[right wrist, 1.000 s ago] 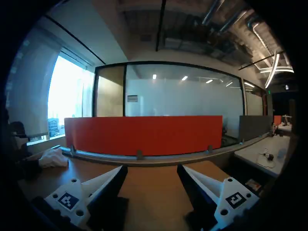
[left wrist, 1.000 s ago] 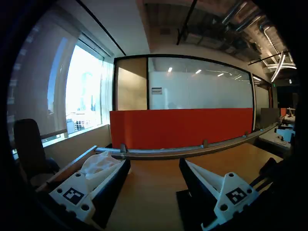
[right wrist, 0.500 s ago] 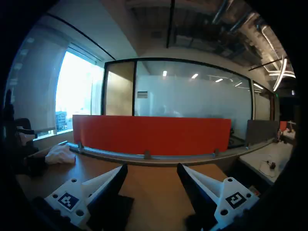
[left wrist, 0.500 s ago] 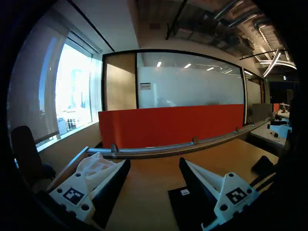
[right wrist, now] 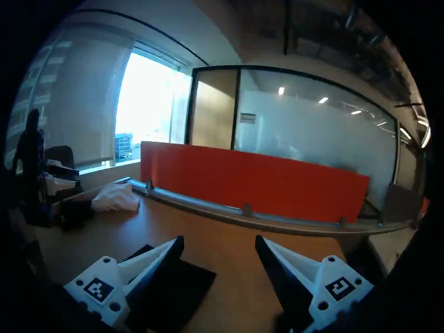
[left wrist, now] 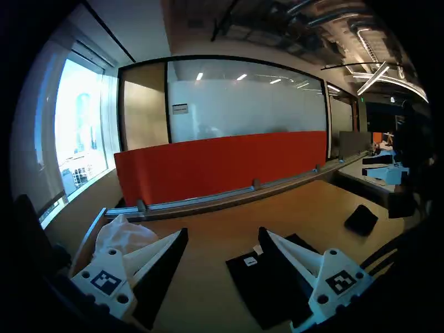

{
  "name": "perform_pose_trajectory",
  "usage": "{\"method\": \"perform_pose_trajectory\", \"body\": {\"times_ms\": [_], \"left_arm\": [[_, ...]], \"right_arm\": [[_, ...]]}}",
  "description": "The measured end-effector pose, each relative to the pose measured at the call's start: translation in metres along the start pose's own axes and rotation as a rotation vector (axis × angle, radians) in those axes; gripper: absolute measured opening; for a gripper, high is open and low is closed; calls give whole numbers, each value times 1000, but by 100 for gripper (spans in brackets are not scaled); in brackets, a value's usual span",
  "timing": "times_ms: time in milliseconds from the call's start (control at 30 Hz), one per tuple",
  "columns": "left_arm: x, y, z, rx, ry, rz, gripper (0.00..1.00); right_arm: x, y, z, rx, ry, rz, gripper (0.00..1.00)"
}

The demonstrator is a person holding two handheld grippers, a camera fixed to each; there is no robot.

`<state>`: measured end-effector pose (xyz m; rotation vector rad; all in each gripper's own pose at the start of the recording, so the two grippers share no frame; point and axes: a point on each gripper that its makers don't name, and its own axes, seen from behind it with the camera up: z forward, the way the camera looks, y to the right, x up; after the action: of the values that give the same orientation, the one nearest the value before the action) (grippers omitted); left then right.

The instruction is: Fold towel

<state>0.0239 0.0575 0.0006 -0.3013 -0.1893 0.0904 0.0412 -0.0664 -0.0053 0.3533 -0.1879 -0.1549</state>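
Right now your left gripper (left wrist: 222, 230) has its fingers spread wide with nothing between them, hovering above the wooden desk (left wrist: 205, 261). In the left gripper view the black towel (left wrist: 261, 283) lies flat on the desk at the lower centre, partly hidden behind the finger on the frame's right side. A crumpled white cloth (left wrist: 122, 236) sits at the lower left, behind the other finger. A small dark object (left wrist: 361, 219) rests on the desk at the right. Your right gripper (right wrist: 219, 238) is just as wide open and grips nothing. In its view the towel (right wrist: 177, 283) lies at the lower left, under the left-hand finger. The white cloth (right wrist: 115, 197) is at mid left, near the orange partition (right wrist: 255, 180) along the desk's far edge.
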Motion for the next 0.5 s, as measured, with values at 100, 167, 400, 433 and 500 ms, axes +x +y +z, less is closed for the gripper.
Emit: {"method": "perform_pose_trajectory", "body": {"times_ms": [100, 167, 400, 433, 500], "left_arm": [[-5, 9, 2, -39, -22, 13, 94], [-8, 15, 3, -67, -38, 25, 94], [-30, 37, 7, -168, -115, 63, 94], [-32, 40, 8, -179, -124, 68, 94], [-37, 43, 8, -195, -137, 77, 94]], "right_arm": [[-4, -8, 1, 38, -23, -23, 99], [-7, -13, 2, 62, -40, -39, 100], [-24, -27, 3, 153, -115, -95, 100], [-26, -28, 3, 161, -123, -100, 100], [-30, -29, 3, 175, -137, -108, 100]]}}
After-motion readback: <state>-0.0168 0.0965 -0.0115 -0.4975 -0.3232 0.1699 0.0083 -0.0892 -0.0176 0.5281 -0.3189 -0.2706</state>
